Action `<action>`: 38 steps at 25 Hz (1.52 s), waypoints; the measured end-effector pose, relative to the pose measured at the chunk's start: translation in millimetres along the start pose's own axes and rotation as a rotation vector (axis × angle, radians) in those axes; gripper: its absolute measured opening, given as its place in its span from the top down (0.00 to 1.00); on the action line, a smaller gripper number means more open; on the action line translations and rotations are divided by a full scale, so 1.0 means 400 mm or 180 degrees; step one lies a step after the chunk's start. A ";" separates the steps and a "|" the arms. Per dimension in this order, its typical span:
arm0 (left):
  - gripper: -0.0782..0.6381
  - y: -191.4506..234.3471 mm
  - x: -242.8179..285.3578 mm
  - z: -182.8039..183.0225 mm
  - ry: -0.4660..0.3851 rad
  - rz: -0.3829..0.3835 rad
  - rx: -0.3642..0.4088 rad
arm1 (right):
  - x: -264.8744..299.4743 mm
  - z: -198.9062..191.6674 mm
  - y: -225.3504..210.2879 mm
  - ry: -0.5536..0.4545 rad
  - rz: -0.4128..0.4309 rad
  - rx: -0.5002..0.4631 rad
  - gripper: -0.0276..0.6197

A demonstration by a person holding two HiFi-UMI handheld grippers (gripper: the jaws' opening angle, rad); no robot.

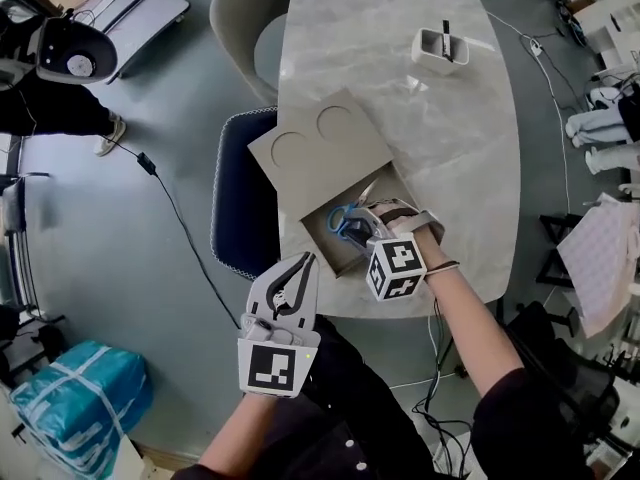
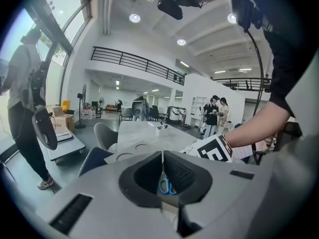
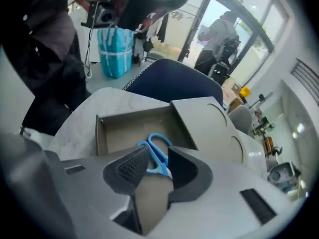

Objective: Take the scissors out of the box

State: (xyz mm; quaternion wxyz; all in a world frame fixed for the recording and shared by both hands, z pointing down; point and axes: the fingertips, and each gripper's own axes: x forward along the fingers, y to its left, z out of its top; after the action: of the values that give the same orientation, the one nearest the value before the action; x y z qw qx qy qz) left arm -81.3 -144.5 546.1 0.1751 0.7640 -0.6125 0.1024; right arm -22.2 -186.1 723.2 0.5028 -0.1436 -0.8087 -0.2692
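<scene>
An open cardboard box (image 1: 318, 236) lies near the front edge of the marble table (image 1: 450, 168), its lid (image 1: 320, 143) with two round recesses folded back. Blue-handled scissors (image 1: 345, 220) (image 3: 155, 153) lie inside it. My right gripper (image 1: 368, 230) (image 3: 157, 157) points steeply down into the box, jaws open. The scissor handles show in the gap between the pads, which do not press on them. My left gripper (image 1: 303, 264) (image 2: 162, 156) hangs off the table's front edge, left of the box, shut and empty. The scissors (image 2: 167, 185) peek through below its pads.
A white holder (image 1: 440, 50) with a dark stick stands at the table's far end. A navy chair (image 1: 238, 208) sits against the table's left side, with a grey chair (image 1: 240, 13) beyond it. A cable (image 1: 180, 218) runs over the floor, and a teal bag (image 1: 80, 393) lies at the lower left.
</scene>
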 end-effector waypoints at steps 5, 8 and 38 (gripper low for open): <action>0.86 0.013 0.005 -0.017 0.0019 0.0016 -0.0009 | 0.048 -0.014 0.013 0.0217 0.0325 -0.0652 0.73; 0.86 0.018 0.004 -0.027 0.0045 0.0017 -0.0029 | 0.065 -0.014 0.015 0.0234 0.0444 -0.0742 0.73; 0.86 0.032 0.012 -0.021 0.0031 0.0052 -0.0120 | 0.018 0.022 -0.005 0.0011 0.0511 -0.0058 0.84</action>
State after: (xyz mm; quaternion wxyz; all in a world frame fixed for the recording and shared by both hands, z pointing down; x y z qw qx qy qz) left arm -92.3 -147.9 557.4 0.1915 0.7550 -0.6197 0.0960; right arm -32.9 -182.9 726.2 0.5229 -0.2120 -0.7913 -0.2357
